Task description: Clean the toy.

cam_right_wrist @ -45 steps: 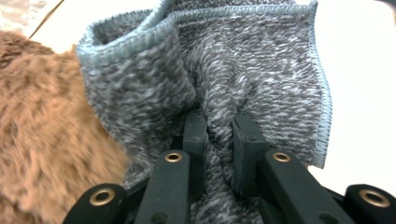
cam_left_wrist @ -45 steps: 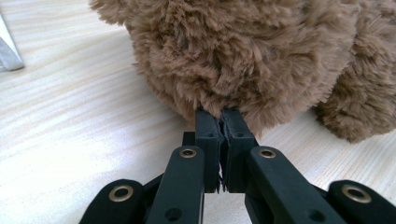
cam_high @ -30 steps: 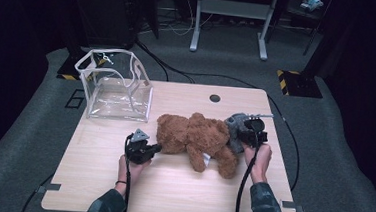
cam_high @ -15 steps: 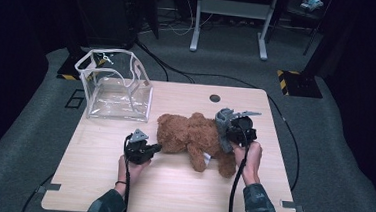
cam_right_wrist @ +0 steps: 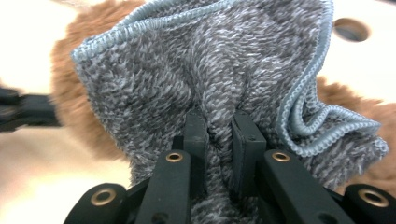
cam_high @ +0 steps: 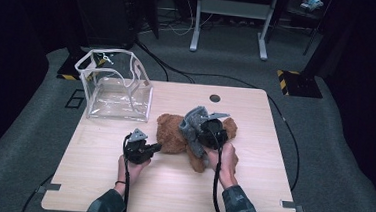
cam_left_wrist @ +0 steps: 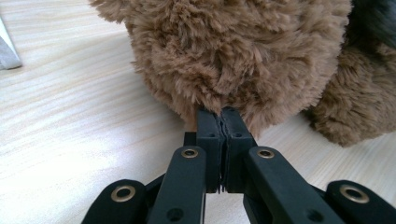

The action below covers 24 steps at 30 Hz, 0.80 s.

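Teddy bear (cam_high: 174, 135): soft, light, squashy; I'd pinch fur.
Cloth (cam_high: 193, 126): limp grey towelling.
Left gripper (cam_left_wrist: 219, 119): I've clamped bear's fur.
Right gripper (cam_right_wrist: 219, 128): I've bunched cloth between jaws.

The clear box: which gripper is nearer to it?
Left. The left gripper sits just in front of the clear box, pinching the bear. The right gripper, holding a grey cloth, is farther to the box's right.
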Motion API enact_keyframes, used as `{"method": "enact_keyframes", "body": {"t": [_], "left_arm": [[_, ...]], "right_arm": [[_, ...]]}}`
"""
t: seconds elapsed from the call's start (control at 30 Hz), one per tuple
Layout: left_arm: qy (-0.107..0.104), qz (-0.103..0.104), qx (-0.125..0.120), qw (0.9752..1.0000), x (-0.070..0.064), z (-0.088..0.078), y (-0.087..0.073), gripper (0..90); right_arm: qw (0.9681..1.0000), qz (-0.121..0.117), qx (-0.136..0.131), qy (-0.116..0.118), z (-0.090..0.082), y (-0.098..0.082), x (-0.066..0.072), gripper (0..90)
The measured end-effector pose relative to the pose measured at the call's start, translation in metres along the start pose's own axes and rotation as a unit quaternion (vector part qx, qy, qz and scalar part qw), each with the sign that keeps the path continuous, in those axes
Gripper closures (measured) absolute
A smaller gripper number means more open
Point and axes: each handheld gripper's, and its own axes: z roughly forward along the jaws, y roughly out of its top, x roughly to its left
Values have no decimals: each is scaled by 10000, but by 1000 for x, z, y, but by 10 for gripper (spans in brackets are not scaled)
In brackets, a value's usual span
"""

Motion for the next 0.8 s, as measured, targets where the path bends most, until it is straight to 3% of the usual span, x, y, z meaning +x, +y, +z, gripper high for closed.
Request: {"method": "enact_keyframes", "body": {"t": [0.07,0.13,0.2,0.37,0.4,0.47,0.63,0.8], "left_arm": [[-11,-5,1,10000,-1,-1,1,879],[-8,10,4,10000,-1,-1,2,879],[0,48,-9,10000,-2,-1,3,879],[-17,63,1,10000,-2,-3,5,880],[-3,45,-10,10000,-2,-3,4,880],[3,49,-10,10000,-1,-3,5,880],[-9,-10,-38,10000,-1,-3,4,880],[-24,-24,-66,10000,-1,-3,4,881]], "right_arm": [[9999,-121,-11,56,-4,1,6,790],[9996,-98,-158,203,-8,7,13,790],[9989,-245,-283,275,-6,13,24,789],[9981,-456,-109,400,17,3,44,791],[9983,-352,-99,458,20,-2,47,792],[9977,-379,-83,549,24,-12,50,793],[9967,-355,258,690,41,-33,56,792],[9944,-442,599,745,51,-41,61,791]]}}
